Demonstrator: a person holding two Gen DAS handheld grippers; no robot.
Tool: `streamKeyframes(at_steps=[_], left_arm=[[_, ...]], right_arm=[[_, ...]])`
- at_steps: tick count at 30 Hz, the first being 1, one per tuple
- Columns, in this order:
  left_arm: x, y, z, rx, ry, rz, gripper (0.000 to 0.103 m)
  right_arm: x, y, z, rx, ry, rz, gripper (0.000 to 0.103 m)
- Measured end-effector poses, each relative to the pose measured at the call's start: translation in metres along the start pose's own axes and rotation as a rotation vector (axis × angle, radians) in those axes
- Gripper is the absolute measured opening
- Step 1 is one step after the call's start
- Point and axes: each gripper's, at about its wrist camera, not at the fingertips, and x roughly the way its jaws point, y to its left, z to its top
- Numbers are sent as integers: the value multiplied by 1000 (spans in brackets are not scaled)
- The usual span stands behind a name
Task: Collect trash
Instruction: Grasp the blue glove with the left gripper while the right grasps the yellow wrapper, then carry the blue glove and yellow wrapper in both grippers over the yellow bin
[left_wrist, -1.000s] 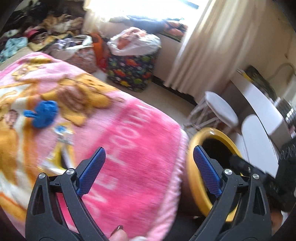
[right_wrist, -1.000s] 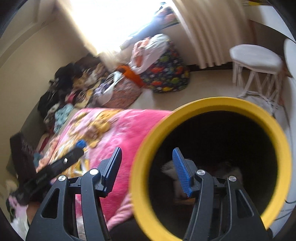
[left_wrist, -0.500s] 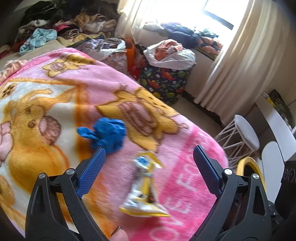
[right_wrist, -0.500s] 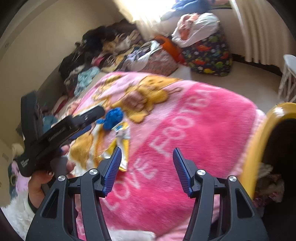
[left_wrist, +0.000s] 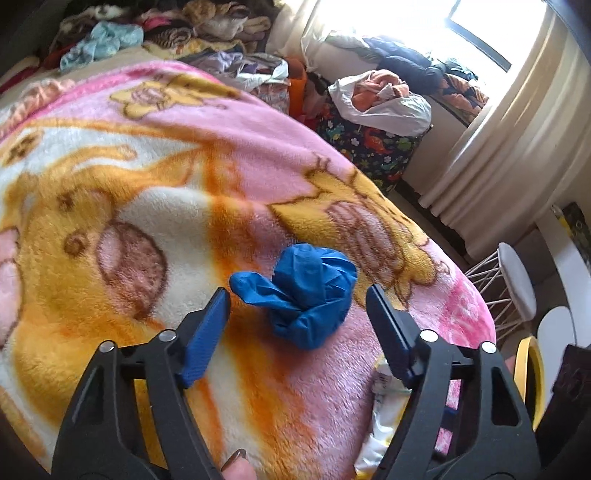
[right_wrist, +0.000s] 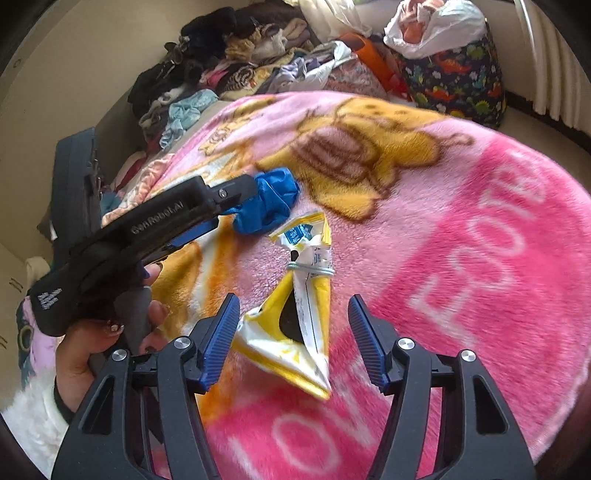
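On the bed blanket (left_wrist: 155, 206), blue glove (left_wrist: 310, 291) lies between my left tool's (left_wrist: 297, 317) just-narrowing, still released jaws; right tool (right_wrist: 293, 334) released, straddling yellow wrapper (right_wrist: 295, 314) just beside. Advance deeper, then clench.

Beneath my matt black plastic jaws with ribbed blue pads (left_wrist: 207, 328) lies a fluffy pink-and-orange fleece blanket (left_wrist: 155, 177), a crumpled, smooth blue rubbery glove (left_wrist: 306, 291), and a glossy yellow-and-white plastic wrapper (right_wrist: 295, 332).

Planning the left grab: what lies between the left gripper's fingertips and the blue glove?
Only bare blanket; left gripper, blue glove, left wrist view.
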Motion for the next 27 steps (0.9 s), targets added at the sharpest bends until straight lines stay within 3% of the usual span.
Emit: streamKeyframes(at_steps=[2,3,7,9,17,27], left_arm=[[8,1,0,-5,23,-6,56],[13,1,-1,-3,38,-4,47],[18,-1,-4,-14,55,-18,20],[15,-9,-6,-1,58,-41,15],[-9,-69,-26,117,36,-129,13],[-29,-160,-58,273,26,-218,13]], right_arm=[[10,-2,0,4,28,11,55],[12,-3,-2,1,35,14,45],[2,-5,-7,-25,17,9,39],[-9,-10,-9,-16,-9,13,39],[-91,-46,-27,48,-169,-31,39],[-179,-114,-56,192,-301,-123,39]])
